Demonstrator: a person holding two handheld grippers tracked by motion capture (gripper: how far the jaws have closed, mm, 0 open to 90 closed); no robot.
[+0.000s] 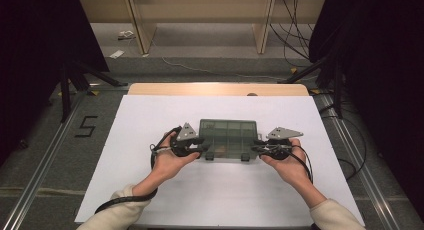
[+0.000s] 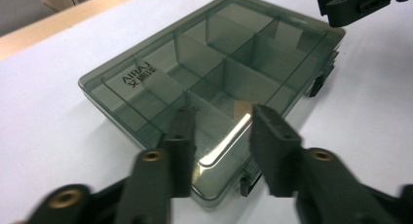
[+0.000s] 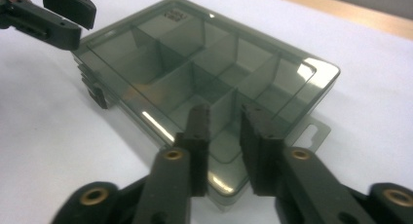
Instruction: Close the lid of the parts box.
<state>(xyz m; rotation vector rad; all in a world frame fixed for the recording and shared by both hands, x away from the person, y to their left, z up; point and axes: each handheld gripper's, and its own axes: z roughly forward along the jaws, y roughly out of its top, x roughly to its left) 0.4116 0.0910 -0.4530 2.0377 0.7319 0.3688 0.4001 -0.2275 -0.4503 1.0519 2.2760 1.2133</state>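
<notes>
While both hands rest at the near half of the counter [image 1: 150,190], a smoke-grey compartment box [image 1: 228,138] lies flat on the white sheet between them, lid closed. From the high view, the left gripper [image 1: 196,149] sits at the box's left end and the right gripper [image 1: 260,148] at its right end, each aimed inward at a near corner; the jaw gap cannot be read at this range.

The left gripper view supplies that detail: the 2 black jaws of the left gripper [image 2: 221,136] stand partly open over the box's near corner, pads apart from each other with the lid [image 2: 214,73] visible between them and nothing clamped. This view also shows the brand lettering [image 2: 138,73] on the lid, a small tan item [image 2: 241,107] inside a compartment, and the right gripper's jaw tip [image 2: 358,5] at the far corner.

The right gripper view shows its own jaws [image 3: 225,131] partly open above the opposite near corner, gripping nothing. It adds the hang tab [image 3: 311,131] projecting from the box's end and the dark latches [image 3: 95,90] on the side wall.
</notes>
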